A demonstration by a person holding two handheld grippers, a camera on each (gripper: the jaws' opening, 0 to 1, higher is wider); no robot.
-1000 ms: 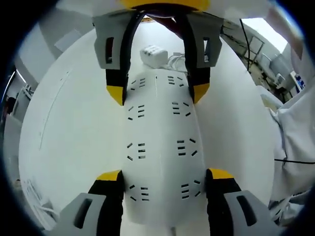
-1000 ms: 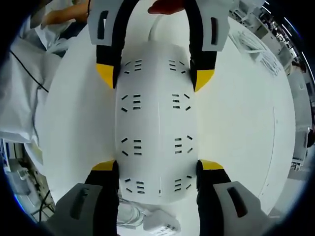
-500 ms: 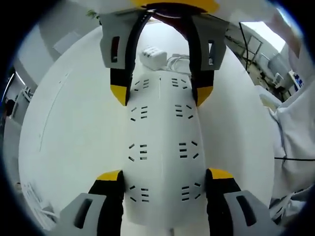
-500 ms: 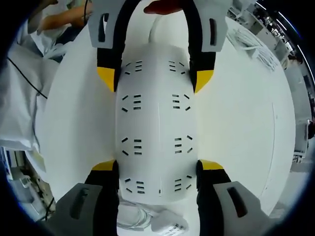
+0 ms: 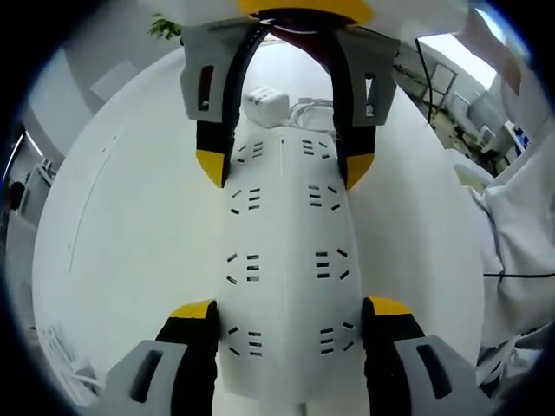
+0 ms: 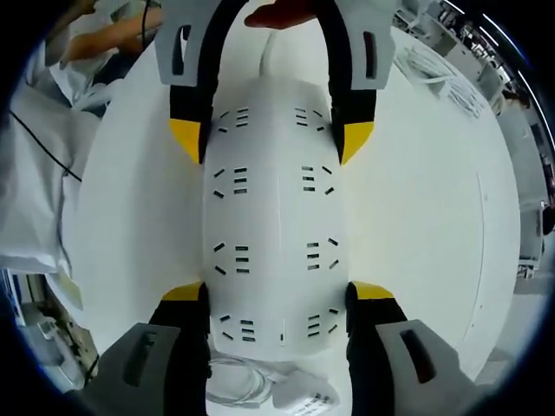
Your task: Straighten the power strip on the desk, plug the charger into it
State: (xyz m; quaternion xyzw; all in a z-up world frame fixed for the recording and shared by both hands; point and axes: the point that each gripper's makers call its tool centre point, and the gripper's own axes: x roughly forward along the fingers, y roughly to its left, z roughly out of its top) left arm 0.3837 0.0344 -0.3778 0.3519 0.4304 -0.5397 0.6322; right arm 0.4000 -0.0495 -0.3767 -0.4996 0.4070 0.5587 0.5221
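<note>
Strip (image 5: 284, 260) sits flat on the desk (image 5: 130, 234), pinched across its width at each end: left gripper (image 5: 290, 316) at one, right gripper (image 6: 276, 299) at the other, jaws snug on its sides. Rigid, light, slick plastic, so side grips suit it; charger (image 5: 266, 100) waits just past the strip's far end.
</note>
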